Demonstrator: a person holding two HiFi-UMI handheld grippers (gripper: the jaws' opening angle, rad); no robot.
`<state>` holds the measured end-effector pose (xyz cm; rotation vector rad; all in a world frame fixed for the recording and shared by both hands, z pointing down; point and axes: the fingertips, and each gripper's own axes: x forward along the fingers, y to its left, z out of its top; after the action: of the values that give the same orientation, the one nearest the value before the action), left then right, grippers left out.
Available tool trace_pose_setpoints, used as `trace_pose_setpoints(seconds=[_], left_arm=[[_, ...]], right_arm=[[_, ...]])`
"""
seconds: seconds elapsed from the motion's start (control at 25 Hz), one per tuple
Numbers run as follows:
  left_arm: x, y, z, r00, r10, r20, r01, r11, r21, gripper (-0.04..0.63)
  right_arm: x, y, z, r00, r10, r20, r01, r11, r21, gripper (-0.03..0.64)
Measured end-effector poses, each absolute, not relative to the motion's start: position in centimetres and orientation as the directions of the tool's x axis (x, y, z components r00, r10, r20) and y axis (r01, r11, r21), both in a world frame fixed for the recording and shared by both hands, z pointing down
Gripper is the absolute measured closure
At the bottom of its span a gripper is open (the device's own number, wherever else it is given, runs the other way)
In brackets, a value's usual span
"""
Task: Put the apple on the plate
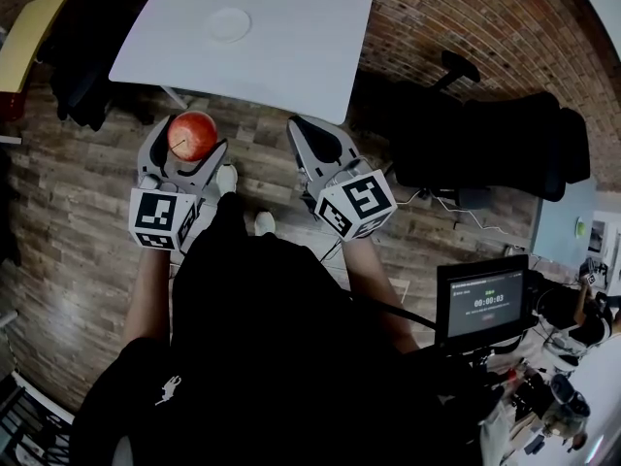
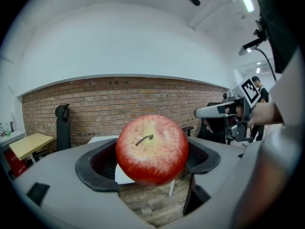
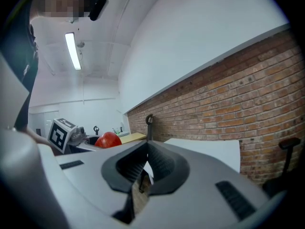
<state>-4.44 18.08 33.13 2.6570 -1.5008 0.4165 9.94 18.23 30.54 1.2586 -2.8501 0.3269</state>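
Reaching fwd side by side, L claw grips apple; R claw closed, empty.

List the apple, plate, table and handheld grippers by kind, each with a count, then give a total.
Round red apple: 1
Round white plate: 1
White square table: 1
Grey grippers: 2 (left gripper, right gripper)
Total: 5

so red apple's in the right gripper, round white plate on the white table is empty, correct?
No, the red apple is in the left gripper; the left gripper view shows it. The round white plate on the white table is empty.
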Motion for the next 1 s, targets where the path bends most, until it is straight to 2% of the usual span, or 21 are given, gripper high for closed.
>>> trace_pose_setpoints(seconds=[1.0], left_arm=[[-7.0, 6.5, 35.5, 0.547, -0.788, 0.281, -0.821, -0.571, -0.003, 0.178]], right_arm=[[6.3, 7.7, 31.4, -0.656, -0.738, 0.157, -0.755, 0.639, -0.149, 0.612]])
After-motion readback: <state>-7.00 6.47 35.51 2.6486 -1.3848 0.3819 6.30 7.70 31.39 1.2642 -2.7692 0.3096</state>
